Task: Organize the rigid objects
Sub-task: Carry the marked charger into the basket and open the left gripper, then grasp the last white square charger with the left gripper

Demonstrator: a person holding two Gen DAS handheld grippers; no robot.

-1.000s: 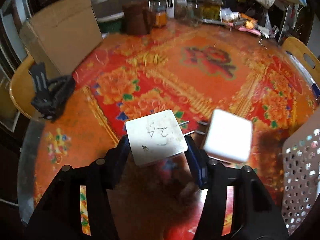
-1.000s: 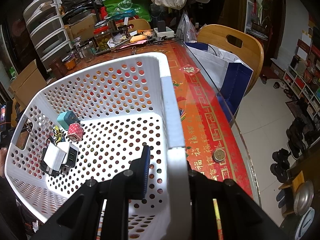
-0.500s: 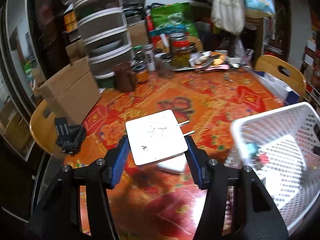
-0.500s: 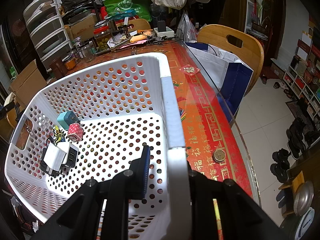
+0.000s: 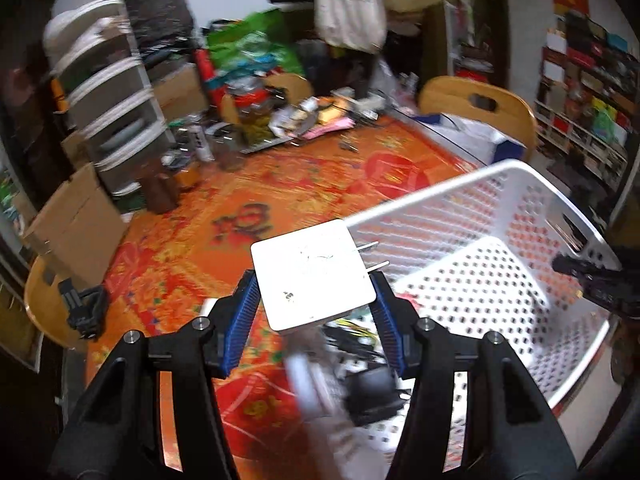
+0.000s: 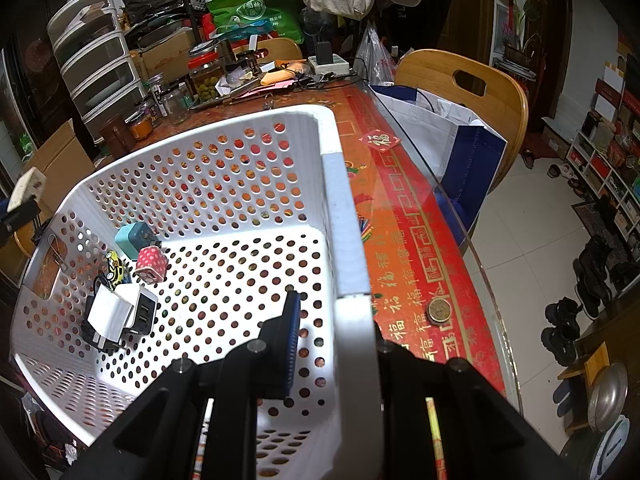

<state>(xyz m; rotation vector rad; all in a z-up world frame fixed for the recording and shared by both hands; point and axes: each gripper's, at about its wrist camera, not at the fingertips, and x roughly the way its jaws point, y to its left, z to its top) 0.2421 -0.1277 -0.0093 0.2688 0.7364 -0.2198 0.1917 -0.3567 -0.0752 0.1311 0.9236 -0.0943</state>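
My left gripper is shut on a flat white square charger whose two prongs point right. It hangs above the near left edge of the white perforated basket. In the right wrist view the same charger shows at the far left, outside the basket wall. My right gripper is shut on the basket's right wall, one finger inside and one outside. In the basket lie a teal charger, a pink dotted charger, a yellow toy car and white and black chargers.
The basket stands on a red and orange flowered tablecloth under glass. Jars and clutter crowd the far side. A cardboard box leans at the left. Wooden chairs, a blue and white bag and a coin are at the right.
My left gripper has risen and swung right with the white charger, from above the bare tablecloth to above the basket's edge. A second white block stayed behind. The right gripper has not moved.
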